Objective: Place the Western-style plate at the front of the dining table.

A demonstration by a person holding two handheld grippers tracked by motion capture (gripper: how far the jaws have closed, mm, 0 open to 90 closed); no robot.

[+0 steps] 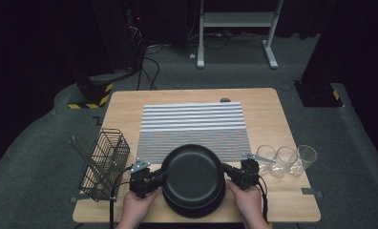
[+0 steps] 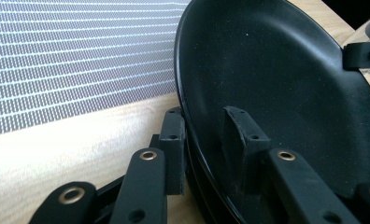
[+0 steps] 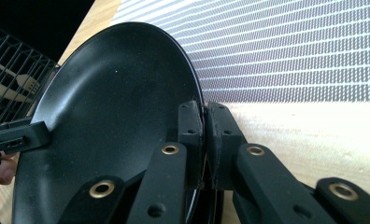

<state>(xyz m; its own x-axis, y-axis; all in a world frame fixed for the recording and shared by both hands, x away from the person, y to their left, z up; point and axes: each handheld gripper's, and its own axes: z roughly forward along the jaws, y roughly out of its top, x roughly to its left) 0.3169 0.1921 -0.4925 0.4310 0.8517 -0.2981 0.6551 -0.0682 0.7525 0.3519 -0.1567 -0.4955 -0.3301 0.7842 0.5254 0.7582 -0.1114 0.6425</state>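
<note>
Nearest us, at the front edge of the tabletop, we hold a black plate, round, matte, with a shallow raised rim, lifted above another black plate. Our left gripper has 1 jaw inside and 1 outside the rim, not quite pinched shut. Our right gripper is clamped tight on the opposite rim.
</note>
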